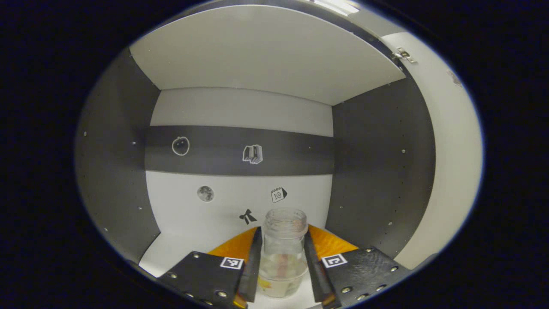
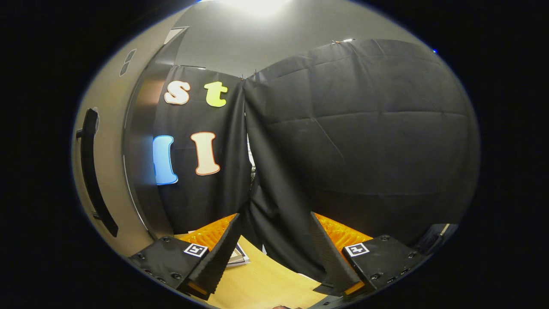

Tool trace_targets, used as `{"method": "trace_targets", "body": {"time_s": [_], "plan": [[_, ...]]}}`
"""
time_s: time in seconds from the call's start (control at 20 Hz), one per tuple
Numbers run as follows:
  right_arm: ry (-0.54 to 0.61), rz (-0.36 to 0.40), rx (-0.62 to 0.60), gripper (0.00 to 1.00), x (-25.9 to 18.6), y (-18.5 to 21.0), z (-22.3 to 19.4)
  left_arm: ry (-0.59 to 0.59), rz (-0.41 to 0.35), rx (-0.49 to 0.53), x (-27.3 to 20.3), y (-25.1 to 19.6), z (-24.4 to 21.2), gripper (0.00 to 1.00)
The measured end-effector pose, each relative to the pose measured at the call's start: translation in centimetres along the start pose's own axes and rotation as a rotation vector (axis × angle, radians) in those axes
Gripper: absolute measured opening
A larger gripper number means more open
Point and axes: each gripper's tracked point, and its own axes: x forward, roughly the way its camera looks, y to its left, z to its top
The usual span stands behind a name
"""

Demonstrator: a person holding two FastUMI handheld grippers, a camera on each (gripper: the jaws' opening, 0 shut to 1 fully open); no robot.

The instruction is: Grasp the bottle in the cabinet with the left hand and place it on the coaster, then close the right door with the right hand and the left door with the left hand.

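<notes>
Inside, left tongs [image 1: 283,257] clamp the bottle [image 1: 283,253]; right tongs [image 2: 274,257] gape empty.

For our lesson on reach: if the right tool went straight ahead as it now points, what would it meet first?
Probably the black cloth wall ahead of the right tool, beyond the wooden table; depth is unclear. The door lies off to one side.

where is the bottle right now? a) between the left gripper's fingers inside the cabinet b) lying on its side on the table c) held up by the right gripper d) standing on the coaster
a: in the left gripper view the bottle stands upright on the cabinet floor between the fingers of the left gripper, which close against its sides.
</notes>
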Motion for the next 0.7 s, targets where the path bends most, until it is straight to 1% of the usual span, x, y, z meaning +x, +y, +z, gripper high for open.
{"method": "trace_targets", "body": {"time_s": [0.05, 0.1, 0.15, 0.2, 0.25, 0.35, 0.4, 0.45, 0.5, 0.65, 0.7], "plan": [[-0.001, 0.003, 0.001, 0.96, 0.3, 0.0, 0.0, -0.002, -0.009, 0.009, 0.3, -0.1, -0.1, 0.51], [-0.003, 0.008, 0.003, 0.97, 0.6, 0.1, 0.1, -0.008, 0.016, 0.022, 0.3, 0.2, 0.2, 0.51], [-0.004, 0.017, 0.007, 0.96, 0.9, 0.3, 0.2, 0.002, 0.017, 0.03, 0.3, 0.2, -0.1, 0.44], [-0.002, 0.029, 0.009, 0.96, 1.1, 0.6, 0.2, 0.008, 0.021, 0.035, -0.1, 0.2, -0.1, 0.43], [0.005, 0.043, 0.014, 0.96, 1.4, 0.9, 0.0, 0.009, 0.023, 0.03, -0.3, 0.1, 0.0, 0.5], [0.02, 0.067, 0.03, 0.96, 1.8, 1.4, -0.2, 0.01, 0.013, -0.001, -1.3, -0.4, 0.5, 0.46], [0.019, 0.078, 0.039, 0.97, 1.7, 1.6, 0.0, 0.01, 0.01, -0.009, -2.1, -0.5, 0.8, 0.46], [0.016, 0.085, 0.046, 1.0, 1.6, 1.8, 0.2, 0.01, 0.014, -0.004, -2.9, -0.5, 1.3, 0.46], [0.016, 0.092, 0.05, 0.97, 1.4, 1.9, 0.1, 0.009, 0.023, 0.007, -3.8, -0.3, 1.7, 0.46], [0.009, 0.106, 0.034, 0.96, 0.5, 1.9, 0.2, -0.017, 0.014, 0.016, -6.9, -0.3, 3.9, 0.46], [0.007, 0.104, 0.024, 0.96, 0.4, 1.7, 0.2, -0.026, 0.012, 0.021, -8.2, -0.2, 4.7, 0.29]]}}
